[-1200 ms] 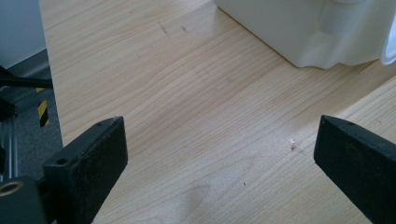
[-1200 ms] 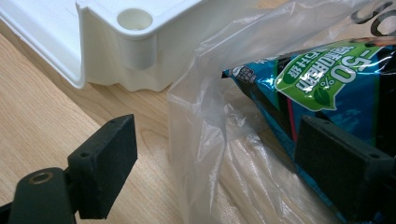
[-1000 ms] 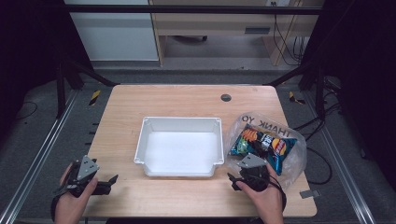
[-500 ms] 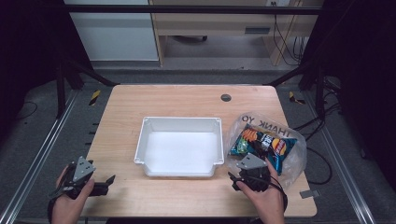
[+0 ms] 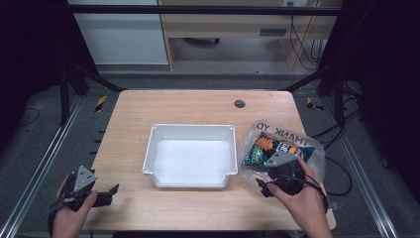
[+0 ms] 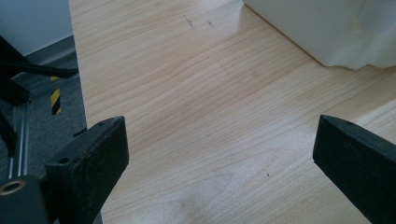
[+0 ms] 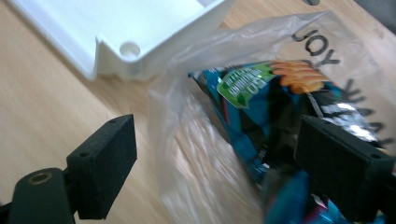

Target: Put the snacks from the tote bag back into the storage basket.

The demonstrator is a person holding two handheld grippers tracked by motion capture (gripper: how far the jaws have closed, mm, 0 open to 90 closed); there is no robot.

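Pale wood tabletop [image 5: 193,106] carries the left gripper [image 5: 111,191] at its near-left corner, jaws wide and empty. The white tray [image 5: 190,130] sits mid-table. Right, the right gripper [image 7: 212,154] hangs spread above a thin, slippery plastic bag [image 5: 257,136] of light, crushable snack packets [image 7: 243,88]; its loose near edge looks the best hold. Dark floor surrounds.

My right gripper [image 5: 277,171] sits over the near edge of the plastic bag [image 5: 282,144], which lies on the desk [image 5: 198,106] just right of the white tray [image 5: 190,133]. Snack packets [image 5: 265,146] show through the bag. My left gripper [image 5: 99,196] rests at the desk's near left corner, well apart from the tray, its fingers pointing toward the desk's middle.
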